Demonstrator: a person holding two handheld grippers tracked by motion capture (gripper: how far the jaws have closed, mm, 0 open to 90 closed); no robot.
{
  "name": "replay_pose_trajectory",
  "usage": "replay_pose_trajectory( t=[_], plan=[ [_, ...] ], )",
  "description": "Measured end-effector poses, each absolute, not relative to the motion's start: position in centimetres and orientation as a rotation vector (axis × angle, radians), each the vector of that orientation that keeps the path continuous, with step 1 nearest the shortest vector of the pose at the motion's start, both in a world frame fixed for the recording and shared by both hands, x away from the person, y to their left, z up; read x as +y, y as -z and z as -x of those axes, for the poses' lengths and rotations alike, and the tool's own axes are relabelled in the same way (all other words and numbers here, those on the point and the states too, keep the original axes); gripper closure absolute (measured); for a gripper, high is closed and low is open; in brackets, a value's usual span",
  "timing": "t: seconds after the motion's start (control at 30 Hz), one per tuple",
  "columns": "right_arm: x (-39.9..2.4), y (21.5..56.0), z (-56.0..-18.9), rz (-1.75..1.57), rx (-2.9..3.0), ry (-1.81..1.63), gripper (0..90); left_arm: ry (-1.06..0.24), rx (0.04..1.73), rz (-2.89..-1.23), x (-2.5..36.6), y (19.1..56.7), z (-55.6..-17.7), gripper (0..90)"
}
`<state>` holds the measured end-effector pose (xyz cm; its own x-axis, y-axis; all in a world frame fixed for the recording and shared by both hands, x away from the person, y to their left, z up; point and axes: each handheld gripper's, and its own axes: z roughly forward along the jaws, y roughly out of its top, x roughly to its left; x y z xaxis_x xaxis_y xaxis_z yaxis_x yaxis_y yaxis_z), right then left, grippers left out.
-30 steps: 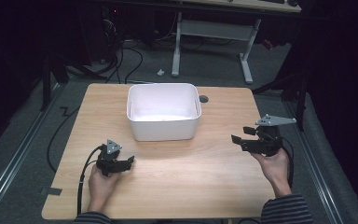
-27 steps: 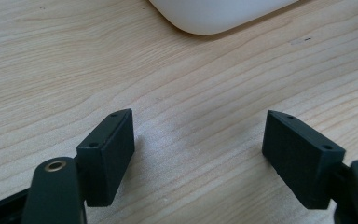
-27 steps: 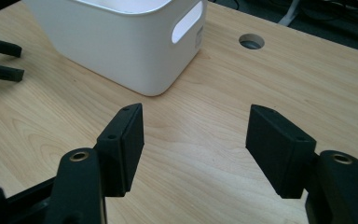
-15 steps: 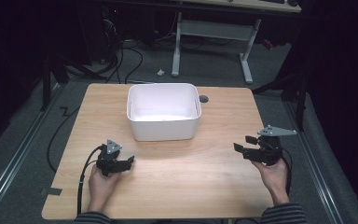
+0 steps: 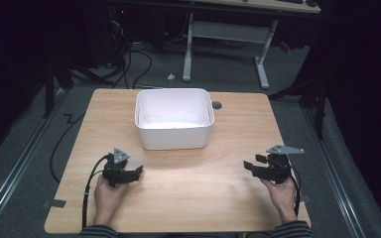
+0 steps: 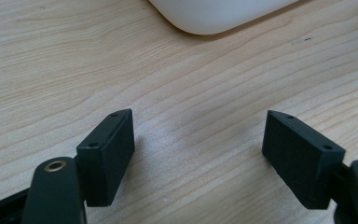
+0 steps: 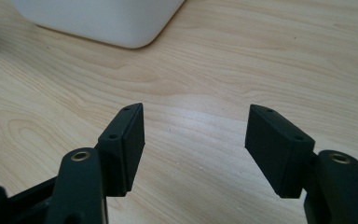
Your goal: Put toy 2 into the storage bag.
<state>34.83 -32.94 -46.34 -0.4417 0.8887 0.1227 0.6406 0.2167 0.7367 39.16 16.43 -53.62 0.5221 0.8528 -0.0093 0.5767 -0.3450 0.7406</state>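
My left gripper (image 5: pixel 138 171) rests low on the wooden table (image 5: pixel 198 203) at the front left, held in a hand, its jaws pointing right. In the left gripper view it (image 6: pixel 198 140) stands open over bare wood. At the front right my right gripper (image 5: pixel 248 166) is held just above the table, jaws pointing left. The right gripper view shows it (image 7: pixel 196 135) open as well, with nothing between the pads. A white plastic bin (image 5: pixel 173 135) stands at the table's middle back, apart from both grippers.
One corner of the bin (image 6: pixel 223 14) shows ahead of the left jaws, and another corner (image 7: pixel 98 18) ahead of the right jaws. A small round hole (image 5: pixel 217 105) lies in the tabletop right of the bin. Behind the table stand a desk frame (image 5: pixel 263 54) and floor cables.
The right hand has come down with its gripper toward the tabletop and a little nearer the front edge. The left hand and the bin have stayed put.
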Motion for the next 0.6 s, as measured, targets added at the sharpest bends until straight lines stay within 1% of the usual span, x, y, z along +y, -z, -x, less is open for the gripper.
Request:
replay_pose_trajectory(
  t=[0.6],
  plan=[
    [-31.4, 50.5, -35.6, -1.444, 2.176, -1.003, 37.9, -0.502, 1.159, -2.058, 16.4, 53.6, -39.2, 25.3]
  ],
)
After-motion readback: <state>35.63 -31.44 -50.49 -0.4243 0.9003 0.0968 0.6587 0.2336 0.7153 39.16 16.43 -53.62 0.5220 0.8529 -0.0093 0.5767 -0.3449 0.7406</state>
